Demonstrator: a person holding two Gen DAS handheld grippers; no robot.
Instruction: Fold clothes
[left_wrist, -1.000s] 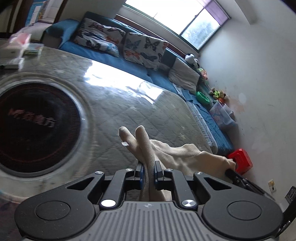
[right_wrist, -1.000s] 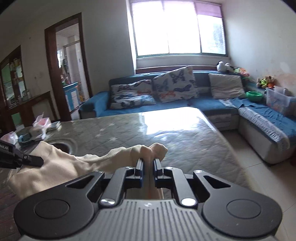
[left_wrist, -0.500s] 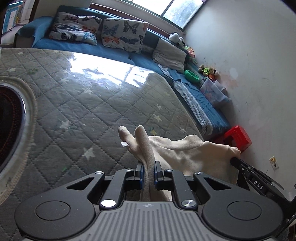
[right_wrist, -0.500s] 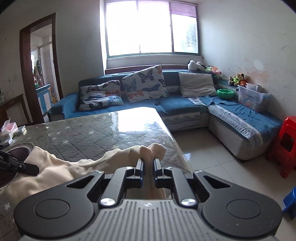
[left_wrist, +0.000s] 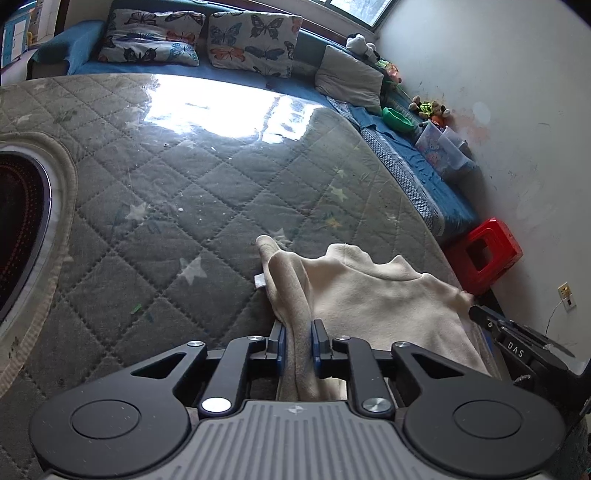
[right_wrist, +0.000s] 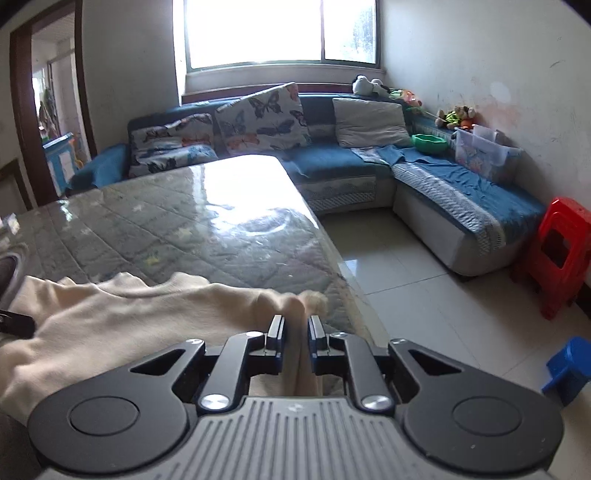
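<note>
A cream fleece garment hangs stretched between my two grippers over the near right part of the quilted table. My left gripper is shut on one bunched edge of it. My right gripper is shut on the other edge, close to the table's right edge. The garment also shows in the right wrist view, spreading to the left. The right gripper's tip shows in the left wrist view, pinching the cloth. A small white label sticks out beside the left grip.
A dark round inset with a pale rim lies in the table at the left. A blue corner sofa with butterfly pillows stands behind. A red stool and a blue stool stand on the tiled floor at the right.
Both grippers have moved right along the table with the garment held between them. The round inset has slid left in the left wrist view, and the table's right edge and floor have come into view.
</note>
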